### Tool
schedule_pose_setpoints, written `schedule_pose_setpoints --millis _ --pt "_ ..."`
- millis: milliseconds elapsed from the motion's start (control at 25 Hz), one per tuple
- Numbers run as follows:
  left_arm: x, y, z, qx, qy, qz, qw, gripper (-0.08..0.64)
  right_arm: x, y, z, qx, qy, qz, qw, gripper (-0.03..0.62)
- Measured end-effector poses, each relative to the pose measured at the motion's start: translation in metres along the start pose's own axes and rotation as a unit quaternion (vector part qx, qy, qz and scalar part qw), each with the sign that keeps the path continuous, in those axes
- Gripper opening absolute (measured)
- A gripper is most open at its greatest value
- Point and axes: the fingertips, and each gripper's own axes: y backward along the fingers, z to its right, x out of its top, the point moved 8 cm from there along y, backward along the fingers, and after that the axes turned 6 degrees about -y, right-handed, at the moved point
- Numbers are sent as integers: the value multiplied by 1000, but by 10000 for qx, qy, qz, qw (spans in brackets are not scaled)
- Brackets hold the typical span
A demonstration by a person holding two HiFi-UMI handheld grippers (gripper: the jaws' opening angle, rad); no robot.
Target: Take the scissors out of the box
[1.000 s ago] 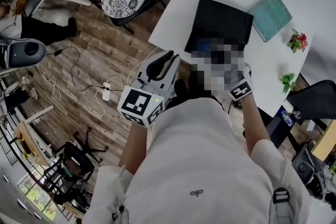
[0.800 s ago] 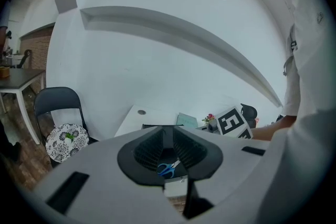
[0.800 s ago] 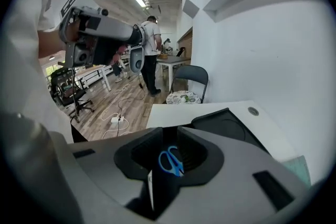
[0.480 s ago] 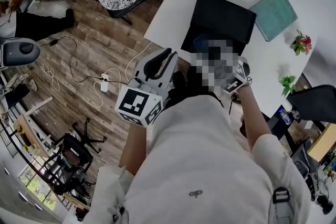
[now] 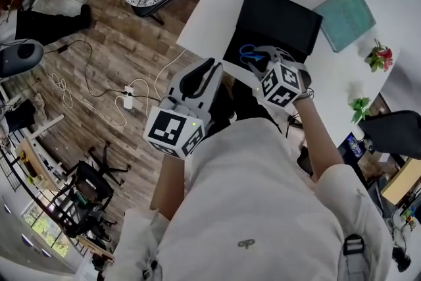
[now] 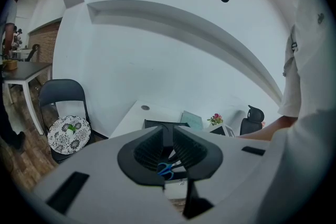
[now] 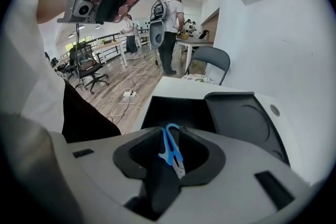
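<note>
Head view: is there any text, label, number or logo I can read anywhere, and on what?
Shirt: small logo, too small to read.
Marker cubes: black-and-white square patterns only, no letters.
Teal book: no print legible.
Black box: no label visible.
Nothing else readable.

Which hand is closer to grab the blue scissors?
Right. The right gripper is over the box, its jaws have just been opening with the scissors between them; the left gripper hangs beside the table.
</note>
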Motion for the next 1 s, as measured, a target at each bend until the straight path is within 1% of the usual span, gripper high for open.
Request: schedule_pose_setpoints --millis 120,320,560,1000 --pt "-2 -3 3 48 56 -10 10000 69 -3 -4 4 73 105 -76 9999 113" --pt "-14 2 1 103 188 -56 9998 69 -5 -19 -2 168 335 -297 9989 112" --pt "-21 10 -10 144 262 -100 9995 69 -3 -34 -5 80 546 -549 9970 112" --pt "-25 14 -16 129 283 -131 9994 69 -9 -49 -2 114 707 -872 9936 109"
